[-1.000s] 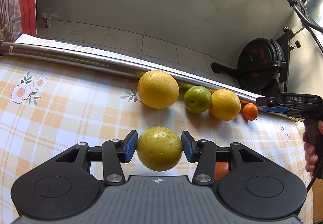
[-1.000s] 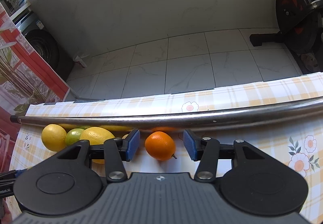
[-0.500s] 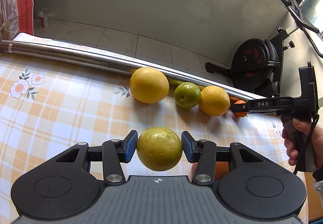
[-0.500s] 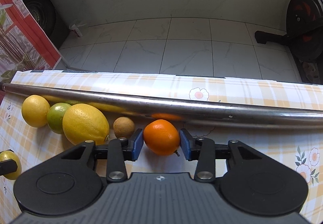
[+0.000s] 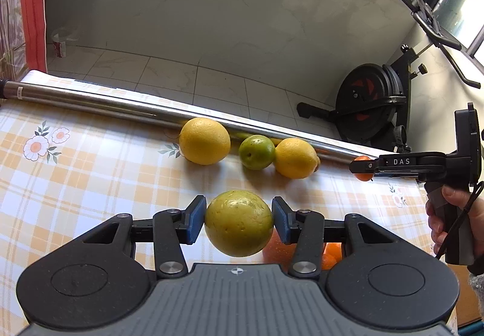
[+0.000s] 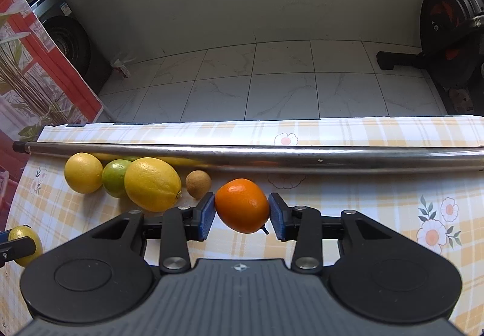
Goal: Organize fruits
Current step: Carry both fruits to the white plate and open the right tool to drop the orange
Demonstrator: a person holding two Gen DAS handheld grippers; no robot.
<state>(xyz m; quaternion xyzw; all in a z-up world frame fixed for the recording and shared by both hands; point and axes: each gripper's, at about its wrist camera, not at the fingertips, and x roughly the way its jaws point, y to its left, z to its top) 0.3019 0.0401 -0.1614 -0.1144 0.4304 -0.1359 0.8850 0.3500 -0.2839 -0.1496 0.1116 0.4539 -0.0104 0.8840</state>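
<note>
We read "DAS" on the side of the right tool [image 5: 364,168], the only legible writing. Our left tool [image 5: 239,222] is closed on a yellow-green round fruit [image 5: 239,223], both blue pads against its sides, above the checked surface [image 5: 90,172]. Our right tool [image 6: 242,212] clamps a small orange fruit [image 6: 242,205]; its long axis tilts slightly, its stem end pointing down to the right. Four fruits lie in a row along the single steel tube [image 6: 272,156]: a yellow orange [image 6: 83,172], a green citrus [image 6: 116,177], a lemon [image 6: 152,184] lying with its tip toward the right, and a small brown fruit [image 6: 198,183]. More orange fruit [image 5: 331,254] shows under the left tool.
</note>
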